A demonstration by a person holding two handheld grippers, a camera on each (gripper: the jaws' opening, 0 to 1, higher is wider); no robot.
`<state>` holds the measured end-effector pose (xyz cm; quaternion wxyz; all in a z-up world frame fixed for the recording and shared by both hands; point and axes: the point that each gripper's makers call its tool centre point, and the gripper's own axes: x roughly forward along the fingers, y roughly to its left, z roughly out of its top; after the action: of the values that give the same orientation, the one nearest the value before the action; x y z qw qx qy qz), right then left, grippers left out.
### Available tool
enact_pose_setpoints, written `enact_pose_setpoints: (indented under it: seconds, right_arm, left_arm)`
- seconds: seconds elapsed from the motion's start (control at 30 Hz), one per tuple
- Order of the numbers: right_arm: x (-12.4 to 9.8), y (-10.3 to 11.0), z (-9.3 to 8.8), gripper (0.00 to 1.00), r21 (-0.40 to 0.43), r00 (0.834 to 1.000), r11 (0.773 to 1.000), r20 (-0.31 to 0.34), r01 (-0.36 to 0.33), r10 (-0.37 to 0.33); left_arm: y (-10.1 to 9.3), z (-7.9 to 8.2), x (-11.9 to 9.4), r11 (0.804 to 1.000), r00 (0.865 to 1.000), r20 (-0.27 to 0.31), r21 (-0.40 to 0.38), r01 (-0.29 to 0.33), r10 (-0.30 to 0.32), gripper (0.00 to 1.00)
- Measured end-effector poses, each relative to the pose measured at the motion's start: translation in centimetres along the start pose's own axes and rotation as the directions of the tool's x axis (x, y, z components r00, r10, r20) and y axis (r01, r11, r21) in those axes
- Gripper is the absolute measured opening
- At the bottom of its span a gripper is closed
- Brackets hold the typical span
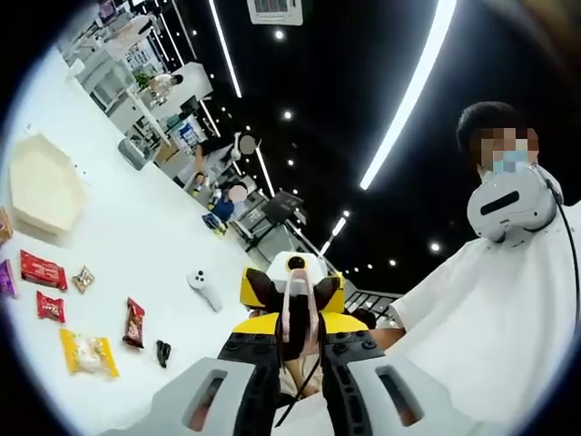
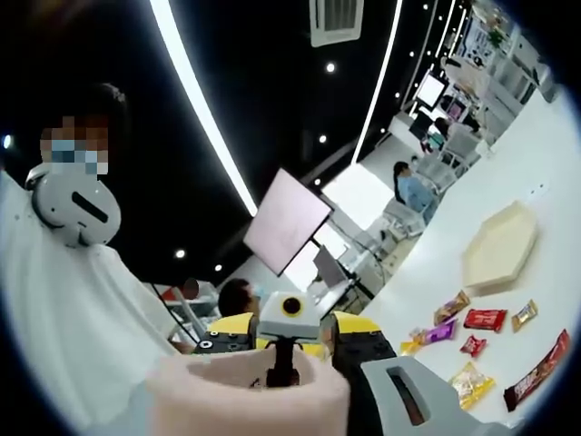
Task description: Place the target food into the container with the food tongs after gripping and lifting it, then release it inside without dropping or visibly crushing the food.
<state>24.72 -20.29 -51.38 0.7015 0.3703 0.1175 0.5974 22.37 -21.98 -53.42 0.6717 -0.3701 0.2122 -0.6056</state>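
Snack packets lie flat on the white table, and none is lifted. In the left gripper view there are a big red packet, a small red packet, a small gold packet, a yellow packet and a dark red packet. A purple packet is cut off at the edge. I cannot tell which one is the target food.

The food tongs are pale pink. They are up in the air between the two grippers, well away from the packets. Their two arms look close together. Their tips are hard to see, so I cannot tell if they hold anything. In the right gripper view they are a big pink blur at the bottom.

The left gripper shows two grey jaws, with the tongs running up between them. The right gripper is yellow and black and faces it. I cannot tell how tight either one grips.

The container is a pale six-sided tray. It sits beyond the packets, apart from them, and looks empty.

A small black thing and a white handle-shaped thing also lie on the table. A person in white wears a white headset.
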Motion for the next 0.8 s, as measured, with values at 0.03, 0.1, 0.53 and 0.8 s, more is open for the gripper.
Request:
enact_pose_setpoints:
  seconds: [0.03, 0.1, 0.53, 0.8]
  right_arm:
    - [0.07, 0.02, -0.06, 0.32, 0.002, 1.0, 1.0, -0.001, 0.0, 0.0]
    - [-0.02, 0.0, 0.01, 0.32, 0.004, 1.0, 1.0, 0.001, 0.001, -0.001]
    - [-0.18, 0.34, -0.27, 0.27, 0.036, 1.0, 0.999, -0.006, -0.009, 0.009]
    - [-0.12, 0.65, -0.45, 0.25, 0.073, 1.0, 0.997, -0.009, -0.022, 0.023]
  left_arm:
    - [0.05, -0.06, 0.11, 1.0, 1.0, -0.009, 0.0, -0.002, 0.002, 0.13]
    - [0.07, -0.1, 0.11, 1.0, 1.0, -0.015, 0.002, -0.001, 0.001, 0.13]
    - [0.18, 0.25, 0.31, 0.999, 1.0, -0.03, -0.038, -0.004, 0.003, 0.17]
    - [0.01, 0.22, 0.25, 0.998, 0.999, -0.037, -0.056, 0.002, -0.004, 0.19]
